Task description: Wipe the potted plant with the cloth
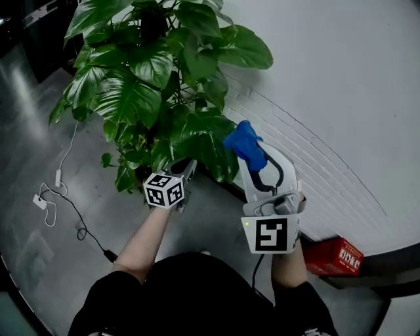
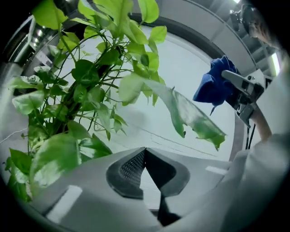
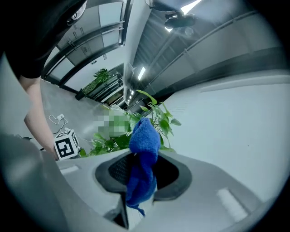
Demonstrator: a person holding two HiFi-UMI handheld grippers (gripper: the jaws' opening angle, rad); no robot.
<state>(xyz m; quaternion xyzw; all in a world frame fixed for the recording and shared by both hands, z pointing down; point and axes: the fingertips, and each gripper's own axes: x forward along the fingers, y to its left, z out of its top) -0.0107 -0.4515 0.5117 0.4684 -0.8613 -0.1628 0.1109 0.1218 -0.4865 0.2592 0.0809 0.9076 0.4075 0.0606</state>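
Looking down past the person's dark top and bare forearms, both grippers point out level toward the potted plant (image 1: pixel 151 79). Left gripper (image 1: pixel 189 165) has its jaws pressed together with nothing between them, and its tips sit low at the edge of the foliage. In the left gripper view one long pale leaf (image 2: pixel 190 113) hangs just ahead of the tips, apart from them. Right gripper (image 1: pixel 254 156) is clamped on the blue cloth (image 1: pixel 244 143). The cloth is bunched above the jaws, a tail hangs down between them, and it is close beside the plant's right-hand leaves; whether it touches them cannot be told.

The plant stands on a grey floor (image 1: pixel 33 118), glossy with faint reflections. Its big green leaves spread wide and hide most of the pot. On the floor left of the plant lie a white cable with a small adapter (image 1: pixel 43 200) and a black cable (image 1: pixel 82 226) running back toward the person. A red box (image 1: pixel 338 256) sits on the floor to the right, against a dark base strip.

Behind the plant rises a white curved wall (image 1: pixel 328 98) with thin lines across it. Further off, the right gripper view shows a high grey ceiling with strip lights (image 3: pixel 188 7), glass panels along an upper level and more greenery (image 3: pixel 97 81) on a ledge.
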